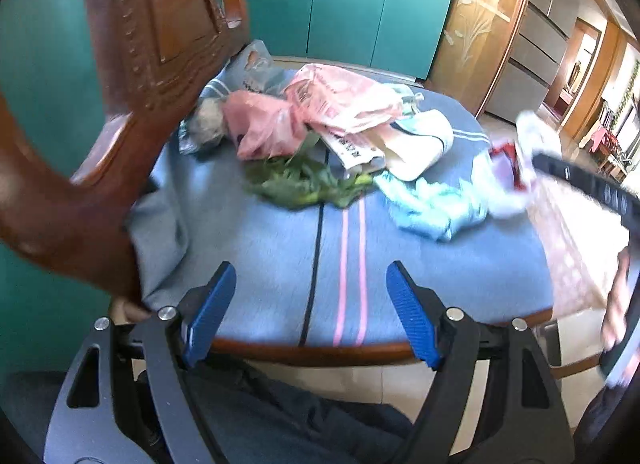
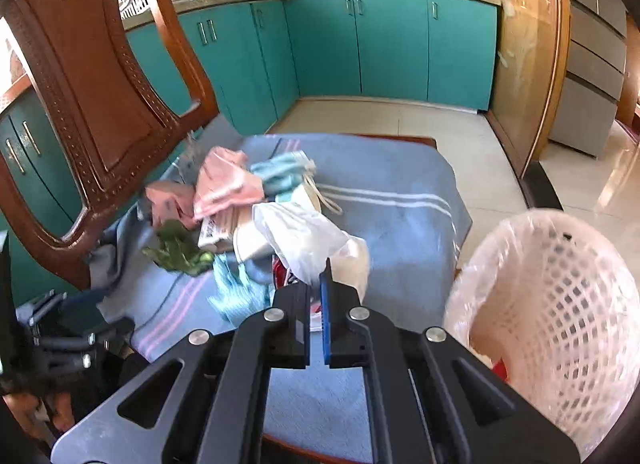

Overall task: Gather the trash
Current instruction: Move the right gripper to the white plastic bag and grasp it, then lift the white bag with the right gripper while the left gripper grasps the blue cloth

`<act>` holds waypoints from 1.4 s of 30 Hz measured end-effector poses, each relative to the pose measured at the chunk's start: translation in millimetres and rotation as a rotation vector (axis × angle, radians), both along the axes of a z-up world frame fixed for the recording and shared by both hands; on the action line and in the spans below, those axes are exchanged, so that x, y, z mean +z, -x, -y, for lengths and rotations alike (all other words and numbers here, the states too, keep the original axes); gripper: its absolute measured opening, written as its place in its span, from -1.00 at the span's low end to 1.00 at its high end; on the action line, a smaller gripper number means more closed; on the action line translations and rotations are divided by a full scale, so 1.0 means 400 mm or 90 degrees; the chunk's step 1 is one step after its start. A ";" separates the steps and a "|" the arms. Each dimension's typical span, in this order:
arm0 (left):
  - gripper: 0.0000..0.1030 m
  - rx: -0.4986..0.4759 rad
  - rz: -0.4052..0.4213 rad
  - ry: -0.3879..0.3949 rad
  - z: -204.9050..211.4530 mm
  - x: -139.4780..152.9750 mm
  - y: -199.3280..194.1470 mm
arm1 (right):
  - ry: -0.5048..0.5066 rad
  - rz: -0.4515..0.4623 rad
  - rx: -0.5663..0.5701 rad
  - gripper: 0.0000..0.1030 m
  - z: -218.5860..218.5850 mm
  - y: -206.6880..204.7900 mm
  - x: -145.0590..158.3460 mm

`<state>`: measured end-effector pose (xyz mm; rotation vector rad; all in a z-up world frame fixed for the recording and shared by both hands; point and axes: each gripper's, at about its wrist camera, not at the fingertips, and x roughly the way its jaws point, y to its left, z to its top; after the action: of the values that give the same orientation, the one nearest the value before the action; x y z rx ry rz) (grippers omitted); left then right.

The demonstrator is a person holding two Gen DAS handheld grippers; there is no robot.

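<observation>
Your left gripper (image 1: pixel 310 314) hovers with fingers wide and empty over the blue cloth (image 1: pixel 280 244) on the chair seat. Ahead lie pink bags (image 1: pixel 320 104) and green leaves (image 1: pixel 304 184). Your right gripper (image 2: pixel 316 284) pinches a white plastic bag (image 2: pixel 300 240), beside the lined basket (image 2: pixel 560 304).

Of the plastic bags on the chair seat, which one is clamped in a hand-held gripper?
The white translucent bag, pinched by the right hand-held gripper at the near side of the pile. The pink bags lie loose farther back.
</observation>
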<state>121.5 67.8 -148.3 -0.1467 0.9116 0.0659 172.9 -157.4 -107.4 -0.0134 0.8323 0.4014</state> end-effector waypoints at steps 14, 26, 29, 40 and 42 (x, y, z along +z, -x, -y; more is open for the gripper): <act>0.52 0.020 -0.013 0.013 -0.023 -0.012 0.012 | -0.004 -0.039 0.087 -0.88 -0.085 0.037 -0.053; 0.55 0.020 -0.017 0.027 -0.026 -0.025 0.018 | 0.020 -0.011 0.048 0.17 -0.002 0.067 -0.002; 0.55 0.017 -0.018 0.026 -0.022 -0.028 0.017 | 0.007 -0.006 0.027 0.17 0.032 0.056 0.011; 0.55 0.004 -0.026 0.022 -0.002 -0.043 0.013 | 0.038 -0.007 -0.030 0.16 0.086 0.037 0.002; 0.55 -0.001 -0.029 0.023 0.004 -0.048 0.011 | 0.060 -0.007 -0.020 0.15 0.070 0.042 -0.009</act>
<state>117.0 66.4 -167.4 -0.1788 0.9594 0.0521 156.1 -185.5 -111.2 -0.0848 0.8605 0.3325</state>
